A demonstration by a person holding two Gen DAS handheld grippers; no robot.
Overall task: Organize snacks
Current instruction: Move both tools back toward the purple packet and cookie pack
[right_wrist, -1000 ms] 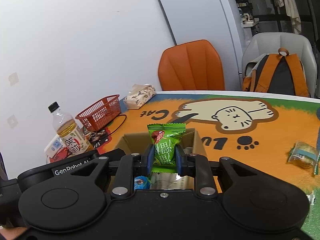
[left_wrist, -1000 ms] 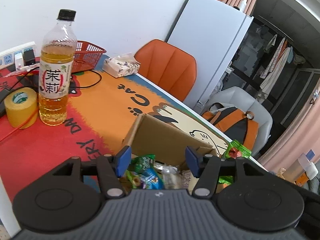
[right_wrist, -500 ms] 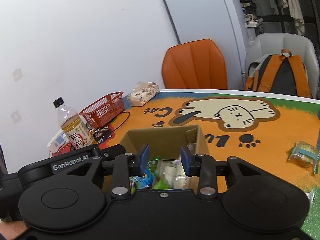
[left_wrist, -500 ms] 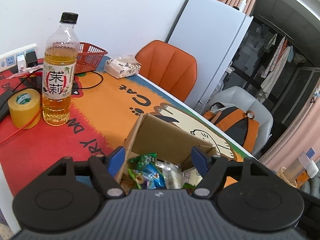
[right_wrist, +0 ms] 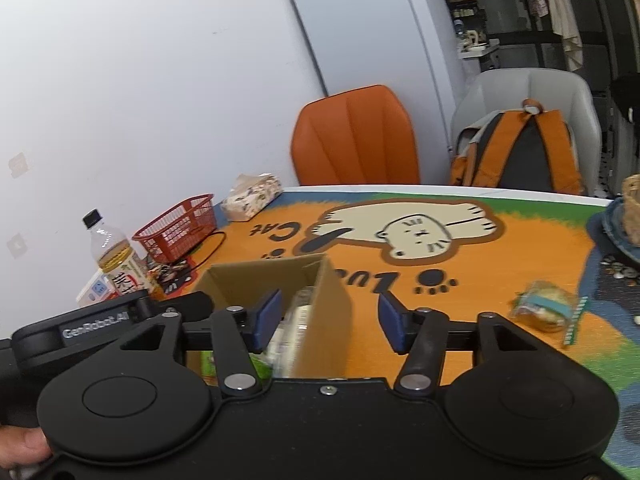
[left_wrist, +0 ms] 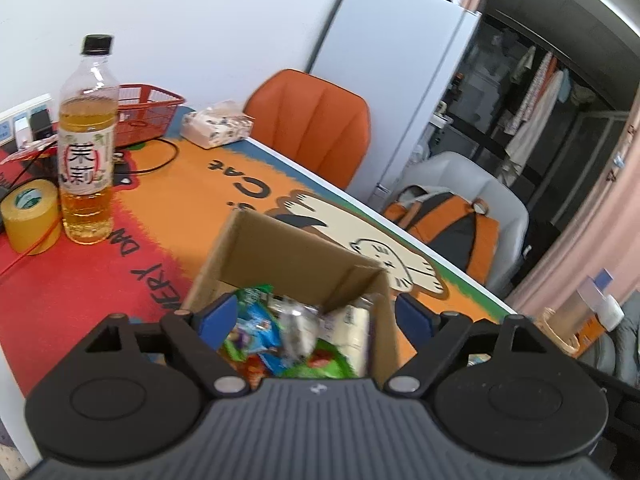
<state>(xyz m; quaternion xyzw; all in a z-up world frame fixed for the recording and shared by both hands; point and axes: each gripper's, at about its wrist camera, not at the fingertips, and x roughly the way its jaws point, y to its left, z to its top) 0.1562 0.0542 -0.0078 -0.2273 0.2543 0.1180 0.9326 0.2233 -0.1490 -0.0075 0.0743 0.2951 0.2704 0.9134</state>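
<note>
Orange cartoon-cat tablecloth (right_wrist: 520, 280) spreads ahead of both grippers. Left gripper (left_wrist: 316, 318) hangs wide open and empty above one open brown cardboard box (left_wrist: 296, 252), where wrapped snacks (left_wrist: 276, 332) lie heaped, probably for collection. Right gripper (right_wrist: 330, 320), equally spread and empty, straddles the box's right wall; one clear-wrapped snack with teal band (right_wrist: 546, 310) waits on the cloth to its right.

White wall (right_wrist: 140, 80), orange chair (left_wrist: 312, 120), fridge (right_wrist: 380, 32)

Both wrist cams close above cardboard box (left_wrist: 296, 264), facing orange chair (right_wrist: 354, 136); shared: box, table mat (right_wrist: 500, 264).
</note>
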